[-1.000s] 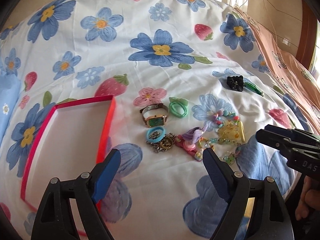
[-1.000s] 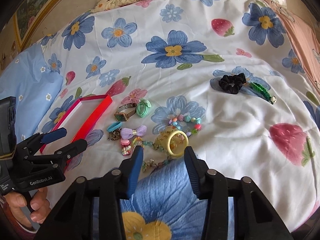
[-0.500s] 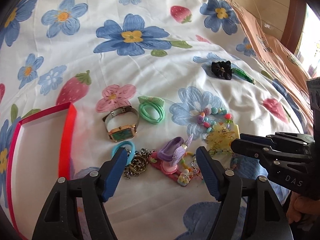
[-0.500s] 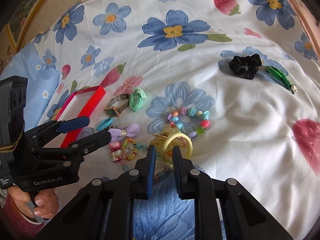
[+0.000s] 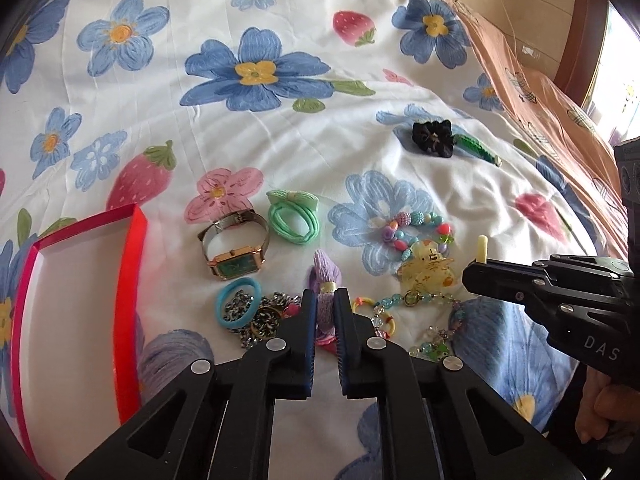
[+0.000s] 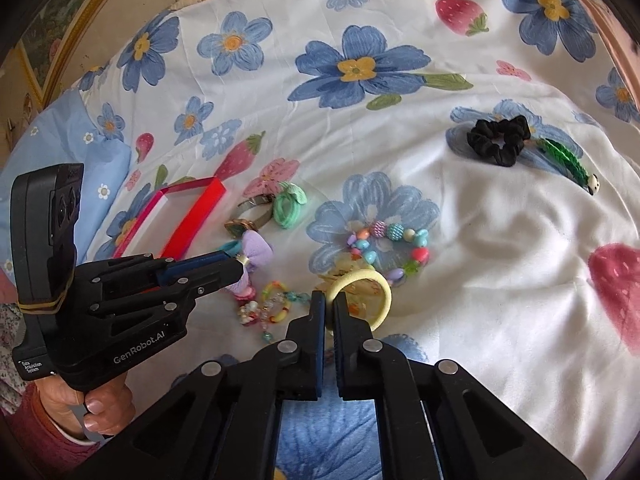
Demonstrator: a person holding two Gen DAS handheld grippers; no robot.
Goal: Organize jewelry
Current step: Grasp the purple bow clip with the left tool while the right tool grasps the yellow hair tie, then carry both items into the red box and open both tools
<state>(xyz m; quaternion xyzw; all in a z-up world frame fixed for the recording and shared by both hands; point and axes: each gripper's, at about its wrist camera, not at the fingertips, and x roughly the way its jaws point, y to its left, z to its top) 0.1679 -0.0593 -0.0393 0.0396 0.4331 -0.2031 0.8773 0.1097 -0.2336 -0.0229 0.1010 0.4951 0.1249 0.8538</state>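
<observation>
My left gripper [image 5: 325, 298] is shut on a purple bow hair tie [image 5: 326, 276]; it also shows in the right wrist view [image 6: 256, 250]. My right gripper [image 6: 329, 300] is shut on a pale yellow hair band [image 6: 376, 284], whose end pokes above that gripper's fingers in the left wrist view [image 5: 483, 249]. A red open box [image 5: 132, 280] lies left. A gold watch [image 5: 236, 264], green hair tie [image 5: 294, 220], blue ring [image 5: 236, 308], metal chain [image 5: 264, 316], bead bracelet [image 5: 416, 228] and yellow claw clip [image 5: 428, 276] lie on the floral bedsheet.
A black scrunchie [image 6: 500, 140] and a green hair clip [image 6: 568, 160] lie far right. A small beaded chain [image 5: 384, 312] lies by the clip. A blue pillow [image 6: 60, 152] is left, a peach cloth [image 5: 552, 92] at the right edge.
Both grippers went from open to shut. The left moved forward over the pile and closed on the purple bow; the right closed on the yellow hair band.
</observation>
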